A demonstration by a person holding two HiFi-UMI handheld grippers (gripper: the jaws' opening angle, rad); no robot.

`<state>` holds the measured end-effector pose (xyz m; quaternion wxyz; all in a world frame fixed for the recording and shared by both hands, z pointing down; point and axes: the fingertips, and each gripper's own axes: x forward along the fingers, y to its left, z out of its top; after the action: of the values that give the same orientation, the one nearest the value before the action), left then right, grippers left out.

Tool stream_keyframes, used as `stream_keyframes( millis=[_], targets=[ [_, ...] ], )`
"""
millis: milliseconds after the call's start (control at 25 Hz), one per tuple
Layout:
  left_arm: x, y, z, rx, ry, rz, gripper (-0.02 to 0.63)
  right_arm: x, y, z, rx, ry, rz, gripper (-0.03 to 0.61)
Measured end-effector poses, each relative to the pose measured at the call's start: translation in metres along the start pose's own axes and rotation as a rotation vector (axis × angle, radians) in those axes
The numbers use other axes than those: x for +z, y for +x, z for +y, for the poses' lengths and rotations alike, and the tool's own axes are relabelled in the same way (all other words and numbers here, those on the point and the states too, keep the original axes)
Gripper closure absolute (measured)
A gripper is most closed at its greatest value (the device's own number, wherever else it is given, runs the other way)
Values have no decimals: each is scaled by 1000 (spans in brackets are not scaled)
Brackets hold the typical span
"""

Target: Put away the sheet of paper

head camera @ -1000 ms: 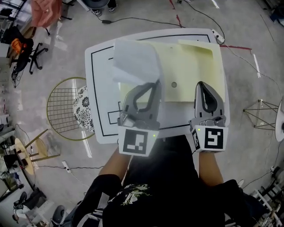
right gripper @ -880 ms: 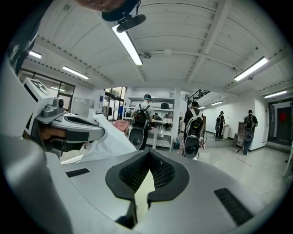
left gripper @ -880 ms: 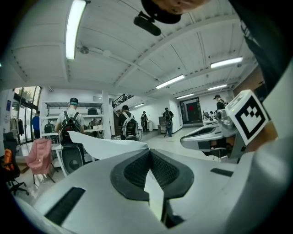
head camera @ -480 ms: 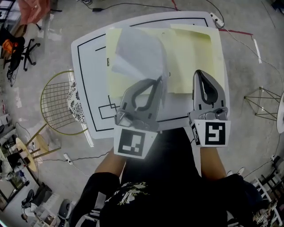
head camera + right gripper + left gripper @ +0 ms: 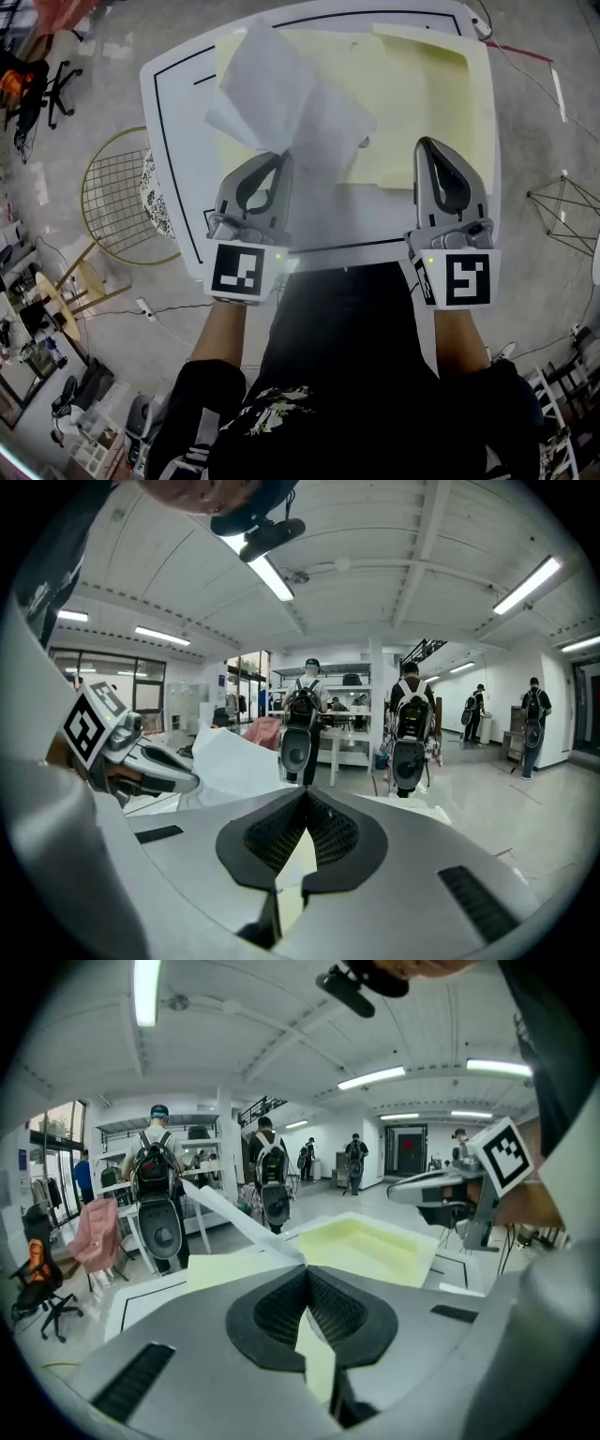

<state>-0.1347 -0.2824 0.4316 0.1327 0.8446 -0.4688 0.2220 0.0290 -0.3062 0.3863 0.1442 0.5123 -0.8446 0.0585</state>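
A white sheet of paper hangs crumpled above the open pale yellow folder, which lies on the white table. My left gripper is shut on the sheet's near corner. In the left gripper view the sheet runs up and to the left from the closed tips, with the folder beyond. My right gripper hovers over the folder's near right part, jaws shut, with nothing visible between the tips. The right gripper view shows the paper at left.
A gold wire stool with a patterned cushion stands left of the table. A wire stand is on the floor at right and an office chair at far left. Several people with backpacks stand beyond the table.
My left gripper has come down toward the table and shifted left, carrying the sheet with it. The right gripper has sunk a little over the folder.
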Motion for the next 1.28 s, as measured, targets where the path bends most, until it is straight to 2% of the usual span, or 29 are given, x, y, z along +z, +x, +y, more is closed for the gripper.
stream_keyframes(
  millis=[200, 400, 600, 840, 960, 1280],
  targets=[
    [-40, 1, 9, -42, 38, 138, 614, -4, 14, 12, 46, 23, 1, 580],
    [-63, 3, 16, -103, 177, 286, 614, -13, 26, 16, 66, 39, 18, 580],
    [-68, 27, 24, -167, 211, 362, 614, -28, 35, 11, 74, 58, 33, 580],
    [-65, 54, 24, -247, 261, 436, 614, -36, 36, -11, 35, 57, 47, 580],
    [-59, 65, 19, -278, 245, 454, 614, -36, 33, -19, 25, 71, 46, 580],
    [-58, 90, 16, -277, 104, 478, 614, -40, 32, -37, 3, 101, 41, 580]
  ],
)
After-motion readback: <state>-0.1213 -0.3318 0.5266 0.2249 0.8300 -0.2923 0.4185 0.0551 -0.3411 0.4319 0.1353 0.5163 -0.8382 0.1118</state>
